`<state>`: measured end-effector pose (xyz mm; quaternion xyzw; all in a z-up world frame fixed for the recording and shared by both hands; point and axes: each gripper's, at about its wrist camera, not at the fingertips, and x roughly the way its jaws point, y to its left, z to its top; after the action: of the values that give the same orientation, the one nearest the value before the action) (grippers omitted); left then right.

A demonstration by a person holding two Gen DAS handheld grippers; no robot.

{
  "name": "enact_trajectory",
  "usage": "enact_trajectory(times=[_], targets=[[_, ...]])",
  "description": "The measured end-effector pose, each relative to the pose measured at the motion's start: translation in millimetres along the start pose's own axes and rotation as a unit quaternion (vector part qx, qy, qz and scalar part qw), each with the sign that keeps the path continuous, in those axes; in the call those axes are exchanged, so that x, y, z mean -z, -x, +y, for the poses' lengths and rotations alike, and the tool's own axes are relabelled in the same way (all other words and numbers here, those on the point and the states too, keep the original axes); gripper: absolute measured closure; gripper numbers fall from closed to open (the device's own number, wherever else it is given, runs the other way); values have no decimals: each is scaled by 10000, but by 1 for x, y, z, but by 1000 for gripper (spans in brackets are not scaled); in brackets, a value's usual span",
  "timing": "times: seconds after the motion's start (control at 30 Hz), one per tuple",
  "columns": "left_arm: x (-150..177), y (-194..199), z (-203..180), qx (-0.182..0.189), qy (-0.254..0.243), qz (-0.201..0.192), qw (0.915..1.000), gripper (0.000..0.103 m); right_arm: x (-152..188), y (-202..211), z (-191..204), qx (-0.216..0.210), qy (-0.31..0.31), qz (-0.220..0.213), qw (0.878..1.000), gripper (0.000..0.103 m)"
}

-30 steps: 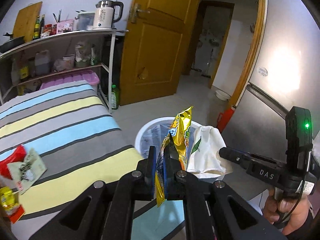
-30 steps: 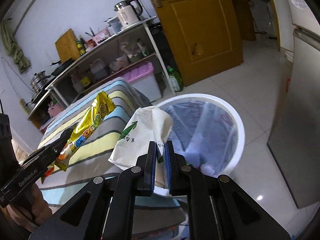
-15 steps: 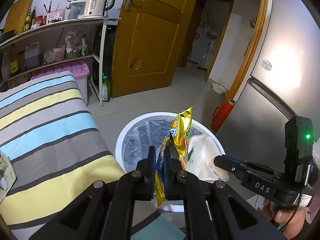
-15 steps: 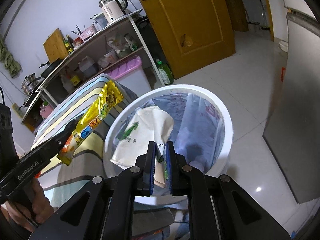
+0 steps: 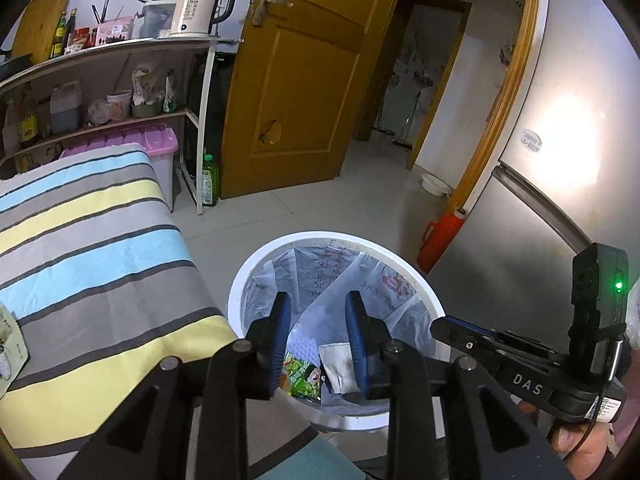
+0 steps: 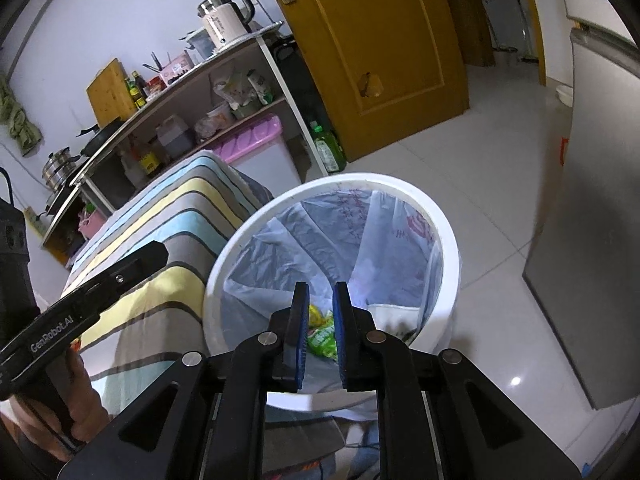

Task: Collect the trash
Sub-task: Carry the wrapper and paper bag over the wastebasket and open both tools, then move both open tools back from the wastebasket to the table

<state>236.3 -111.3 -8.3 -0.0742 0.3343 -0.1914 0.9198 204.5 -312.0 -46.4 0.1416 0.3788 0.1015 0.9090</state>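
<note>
The white bin [image 5: 240, 280], lined with a clear plastic bag, stands on the floor below both grippers. At its bottom lie a green snack wrapper [image 5: 304, 376] and a white paper bag [image 5: 336, 364]. My left gripper [image 5: 317, 298] hangs over the bin; its jaws are opening and nothing is between them. In the right wrist view my right gripper [image 6: 320, 287] is also above the bin [image 6: 448, 232], jaws a little apart and empty. Past its fingers I see the green wrapper [image 6: 322, 338], a yellow bit beside it, and the white bag [image 6: 392, 312].
A table with a striped cloth [image 5: 100, 260] borders the bin on the left, with a wrapper [image 5: 8, 344] at its near edge. A grey fridge [image 5: 540, 240] and red flask [image 5: 440, 236] stand to the right. Beyond are a shelf [image 5: 120, 48], a wooden door [image 5: 304, 80] and tiled floor.
The yellow wrapper has left my left gripper and the white bag has left my right gripper; both jaws have parted. The left view has shifted over the bin.
</note>
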Motion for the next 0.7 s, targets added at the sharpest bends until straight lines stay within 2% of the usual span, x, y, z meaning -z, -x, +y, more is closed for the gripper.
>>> enact_trajectory(times=[0.43,0.7], targets=[[17,66,19,-276,155,-442,9985,74,10,41,52,-407,574,-353,9969,91],[34,109,35,-564,194,-689,9958,74,25,47,94,-758,925,-274,9924,91]])
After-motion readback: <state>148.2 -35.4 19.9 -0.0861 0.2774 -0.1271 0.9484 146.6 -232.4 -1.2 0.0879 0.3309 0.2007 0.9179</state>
